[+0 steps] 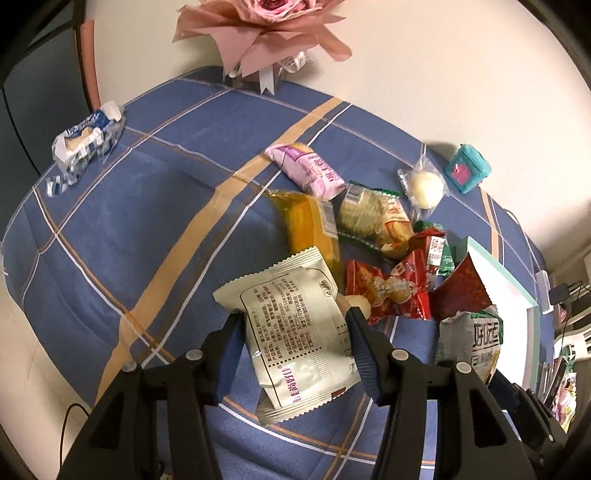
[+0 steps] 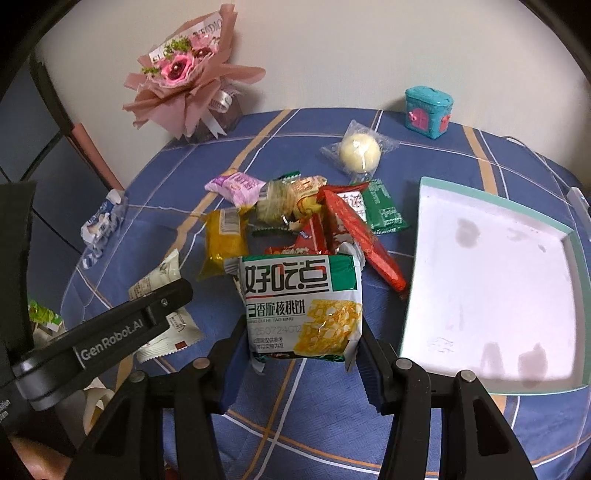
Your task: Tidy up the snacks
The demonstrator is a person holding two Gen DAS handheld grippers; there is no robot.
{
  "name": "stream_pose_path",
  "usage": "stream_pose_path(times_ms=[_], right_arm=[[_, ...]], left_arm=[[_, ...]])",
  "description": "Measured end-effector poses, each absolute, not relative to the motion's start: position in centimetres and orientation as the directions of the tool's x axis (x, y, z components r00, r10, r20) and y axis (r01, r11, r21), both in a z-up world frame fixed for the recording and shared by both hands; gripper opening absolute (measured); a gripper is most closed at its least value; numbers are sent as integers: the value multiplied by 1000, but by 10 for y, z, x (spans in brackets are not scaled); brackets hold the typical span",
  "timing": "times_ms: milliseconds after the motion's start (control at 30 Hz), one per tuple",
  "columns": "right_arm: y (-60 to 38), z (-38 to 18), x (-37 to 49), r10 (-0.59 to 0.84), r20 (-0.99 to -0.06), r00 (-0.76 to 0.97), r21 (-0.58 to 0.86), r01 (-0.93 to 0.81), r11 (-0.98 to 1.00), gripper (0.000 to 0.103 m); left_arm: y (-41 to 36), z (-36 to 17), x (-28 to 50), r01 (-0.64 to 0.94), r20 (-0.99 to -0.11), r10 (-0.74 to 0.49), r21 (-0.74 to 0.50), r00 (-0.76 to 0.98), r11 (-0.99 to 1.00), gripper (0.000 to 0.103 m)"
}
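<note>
A plain cream-white wall (image 2: 332, 48) stood behind a table covered by a blue plaid cloth with tan and white stripes (image 1: 129, 229). A dark panelled cabinet (image 1: 37, 110) stood at the left, light floor (image 1: 33, 369) below.

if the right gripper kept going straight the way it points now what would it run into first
Probably the red snack packets heaped just beyond the green-and-white biscuit pack held by the right gripper, though depth is hard to judge here.

The bouquet (image 1: 258, 33) runs off the top edge; the white packet (image 2: 162, 306) is half hidden behind the left tool (image 2: 162, 302).
</note>
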State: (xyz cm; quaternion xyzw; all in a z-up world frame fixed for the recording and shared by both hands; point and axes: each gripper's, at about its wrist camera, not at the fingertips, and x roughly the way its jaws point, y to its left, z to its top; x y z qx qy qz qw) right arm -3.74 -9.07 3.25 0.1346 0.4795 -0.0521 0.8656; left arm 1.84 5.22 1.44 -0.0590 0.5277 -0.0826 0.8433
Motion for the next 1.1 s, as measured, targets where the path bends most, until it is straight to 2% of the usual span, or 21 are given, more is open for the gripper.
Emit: stream_pose_path(times_ms=[667, 767, 900, 1100], right_arm=[[-174, 23, -56, -18, -866, 499, 244, 454, 857, 56], [-195, 22, -62, -40, -863, 503, 252, 498, 830, 56], [-240, 13, -76, -137, -883, 448, 208, 637, 742, 56], [-282, 4, -90, -203, -891, 406, 171, 715, 678, 56]], left_arm=[[2, 24, 10, 207, -877, -194, -112, 440, 972, 57], [-23, 28, 6, 268, -874, -194, -77, 446, 960, 57], [-75, 30, -2, 398, -867, -212, -18, 451, 917, 57], [-151, 24, -6, 536, -863, -268, 5, 429, 844, 57]])
